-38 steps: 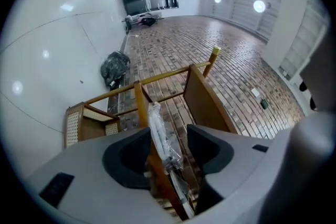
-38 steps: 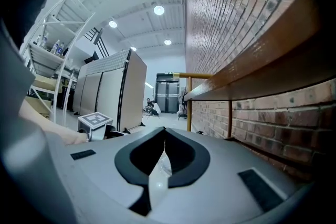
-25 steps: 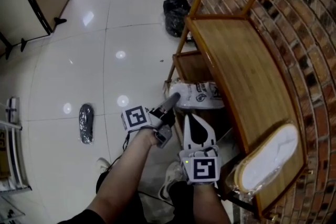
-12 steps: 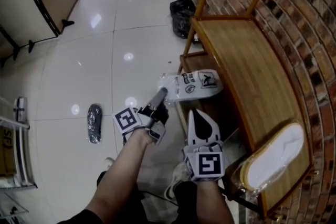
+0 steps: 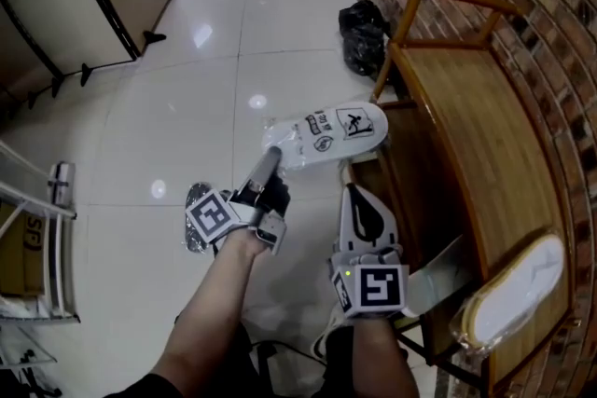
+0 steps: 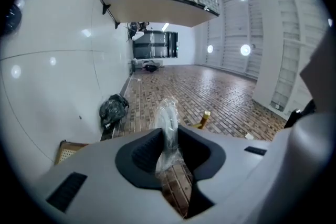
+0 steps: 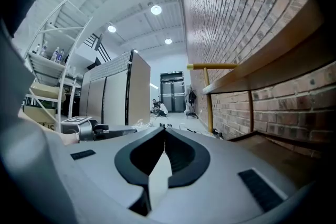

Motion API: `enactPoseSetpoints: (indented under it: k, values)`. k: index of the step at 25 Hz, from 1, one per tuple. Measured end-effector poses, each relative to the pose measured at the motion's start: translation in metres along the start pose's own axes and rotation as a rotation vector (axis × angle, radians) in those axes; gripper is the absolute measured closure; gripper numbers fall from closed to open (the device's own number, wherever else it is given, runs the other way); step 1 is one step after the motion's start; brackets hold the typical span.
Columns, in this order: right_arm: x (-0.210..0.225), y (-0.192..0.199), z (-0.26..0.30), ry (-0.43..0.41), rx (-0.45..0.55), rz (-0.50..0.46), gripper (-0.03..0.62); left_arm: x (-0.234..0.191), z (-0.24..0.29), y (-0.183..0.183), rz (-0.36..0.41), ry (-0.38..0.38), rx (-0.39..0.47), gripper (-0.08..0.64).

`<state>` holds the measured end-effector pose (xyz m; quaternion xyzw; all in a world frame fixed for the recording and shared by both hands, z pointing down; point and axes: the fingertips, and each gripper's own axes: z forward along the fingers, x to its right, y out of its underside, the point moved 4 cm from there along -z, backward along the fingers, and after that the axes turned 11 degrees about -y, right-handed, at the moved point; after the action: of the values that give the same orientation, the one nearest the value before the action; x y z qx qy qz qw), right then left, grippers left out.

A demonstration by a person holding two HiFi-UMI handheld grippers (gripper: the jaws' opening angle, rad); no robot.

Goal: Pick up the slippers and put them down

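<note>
White bagged slipper [image 5: 326,133] is pinched by its wrapping in the left gripper [image 5: 269,156], held ahead of the tips above the floor [image 5: 187,89], long axis toward the bench [image 5: 466,135] at right; the right gripper [image 5: 354,191] is shut, empty.

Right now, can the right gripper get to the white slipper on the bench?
Probably yes. The right gripper is empty, jaws together, beside the wooden bench, and the bagged white slipper lies uncovered on top. It must open first.
</note>
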<state>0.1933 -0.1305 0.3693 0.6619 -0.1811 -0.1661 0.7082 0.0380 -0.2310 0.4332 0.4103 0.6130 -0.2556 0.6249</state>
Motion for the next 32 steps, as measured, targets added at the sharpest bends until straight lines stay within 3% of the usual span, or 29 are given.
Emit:
enactPoseSetpoints:
  k: [7, 13, 19, 25, 28, 32]
  values:
    - [-0.022, 0.001, 0.027, -0.039, 0.007, 0.010, 0.581, 0.001, -0.028, -0.053, 0.110, -0.035, 0.126, 0.479]
    - [-0.031, 0.016, 0.045, -0.091, -0.006, 0.020, 0.581, -0.009, -0.049, -0.082, 0.077, -0.048, 0.251, 0.479]
    - [-0.042, 0.031, 0.071, -0.120, 0.000, 0.061, 0.581, -0.026, -0.069, -0.105, 0.111, -0.113, 0.288, 0.479]
    - [-0.064, 0.054, 0.099, -0.116, -0.001, 0.129, 0.581, -0.024, -0.094, -0.119, 0.128, -0.092, 0.293, 0.479]
    - [-0.081, 0.054, 0.109, -0.121, 0.021, 0.167, 0.581, -0.035, -0.112, -0.133, 0.112, -0.114, 0.342, 0.480]
    - [-0.080, 0.060, 0.113, -0.152, -0.001, 0.107, 0.581, -0.046, -0.112, -0.140, 0.080, -0.130, 0.395, 0.480]
